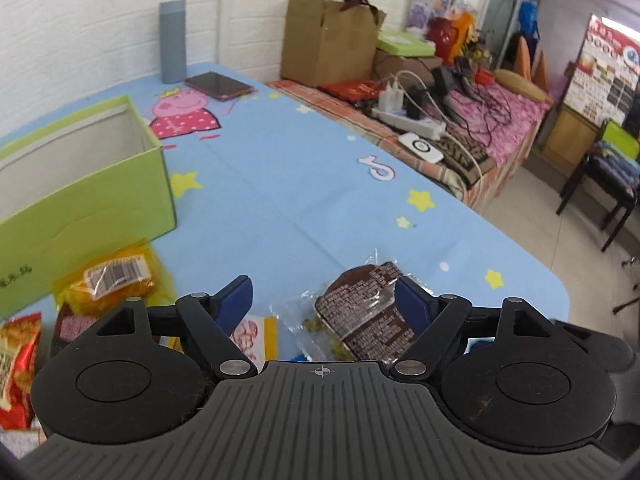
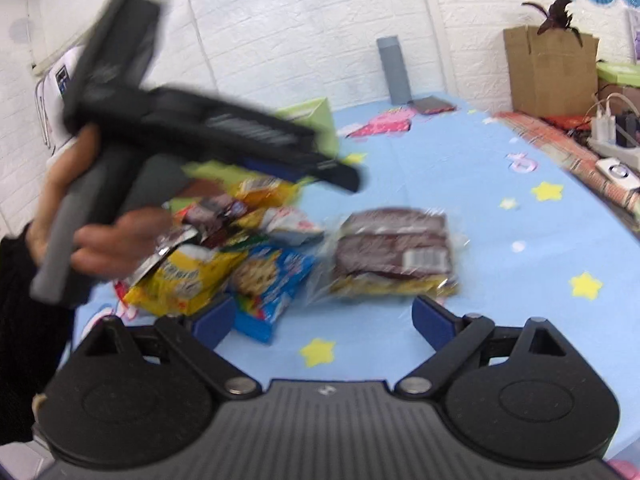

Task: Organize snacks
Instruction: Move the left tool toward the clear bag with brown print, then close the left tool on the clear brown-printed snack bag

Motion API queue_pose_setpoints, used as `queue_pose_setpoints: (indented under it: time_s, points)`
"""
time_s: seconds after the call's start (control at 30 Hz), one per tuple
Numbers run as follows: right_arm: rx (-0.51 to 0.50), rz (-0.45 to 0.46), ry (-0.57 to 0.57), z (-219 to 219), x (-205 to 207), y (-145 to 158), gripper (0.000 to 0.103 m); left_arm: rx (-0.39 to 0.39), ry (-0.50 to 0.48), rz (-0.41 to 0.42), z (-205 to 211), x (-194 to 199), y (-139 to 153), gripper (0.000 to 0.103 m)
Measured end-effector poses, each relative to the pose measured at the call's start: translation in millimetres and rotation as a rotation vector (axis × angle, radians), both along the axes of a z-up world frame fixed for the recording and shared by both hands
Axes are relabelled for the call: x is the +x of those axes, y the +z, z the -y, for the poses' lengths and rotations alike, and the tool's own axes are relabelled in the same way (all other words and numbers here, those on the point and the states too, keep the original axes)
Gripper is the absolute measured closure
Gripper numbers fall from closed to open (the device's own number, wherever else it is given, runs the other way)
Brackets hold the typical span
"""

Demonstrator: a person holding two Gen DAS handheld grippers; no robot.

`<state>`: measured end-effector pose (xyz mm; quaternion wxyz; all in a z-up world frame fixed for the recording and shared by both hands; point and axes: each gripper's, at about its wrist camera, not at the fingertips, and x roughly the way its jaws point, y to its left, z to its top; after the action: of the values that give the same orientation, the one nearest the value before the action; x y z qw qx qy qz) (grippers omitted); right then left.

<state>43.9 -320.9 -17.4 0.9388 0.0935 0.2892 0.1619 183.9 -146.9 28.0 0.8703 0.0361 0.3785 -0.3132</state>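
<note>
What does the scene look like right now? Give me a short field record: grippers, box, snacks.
left gripper: open, nothing held, over the snacks
right gripper: open, nothing held, low above the tablecloth
green box: open top, inside looks empty as far as visible
brown-label packet: on the tablecloth, apart from the pile, by the left gripper's right fingertip
snack pile: mixed packets near the box, none seen boxed
tablecloth: blue with stars

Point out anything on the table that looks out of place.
The snack packets lie in a jumbled, overlapping heap beside the green box, which looks empty as far as its interior shows. The brown-labelled packet lies apart from the heap.
</note>
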Motion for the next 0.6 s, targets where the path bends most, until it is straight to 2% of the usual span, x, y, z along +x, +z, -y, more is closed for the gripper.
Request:
queue_pose_setpoints:
  time_s: [0.07, 0.17, 0.27, 0.37, 0.43, 0.5, 0.6]
  points:
    - [-0.038, 0.005, -0.040, 10.5, 14.5, 2.3, 0.010, -0.037, 0.001, -0.044, -6.3, -4.3, 0.9, 0.032]
    - [-0.089, -0.007, -0.088, 20.1, 37.7, -3.0, 0.010, -0.045, -0.001, -0.116, -0.9, -1.7, -8.2, 0.032]
    - [-0.085, -0.042, -0.077, 24.4, 54.5, -11.5, 0.010, -0.029, 0.028, -0.189, 7.7, 8.4, -24.9, 0.036]
    - [-0.040, -0.057, -0.046, 26.2, 58.1, -14.4, 0.010, -0.070, 0.023, -0.273, 13.9, 17.6, -40.3, 0.037]
    - [-0.036, -0.073, -0.040, 23.5, 66.5, -17.8, 0.009, -0.078, 0.043, -0.280, 17.4, 21.3, -46.5, 0.037]
    - [-0.069, -0.070, -0.034, 17.0, 71.3, -18.0, 0.009, -0.066, 0.046, -0.262, 21.7, 24.9, -49.3, 0.045]
    - [-0.096, -0.074, -0.012, 12.9, 75.3, -17.6, 0.009, -0.057, 0.033, -0.261, 22.2, 29.1, -47.9, 0.047]
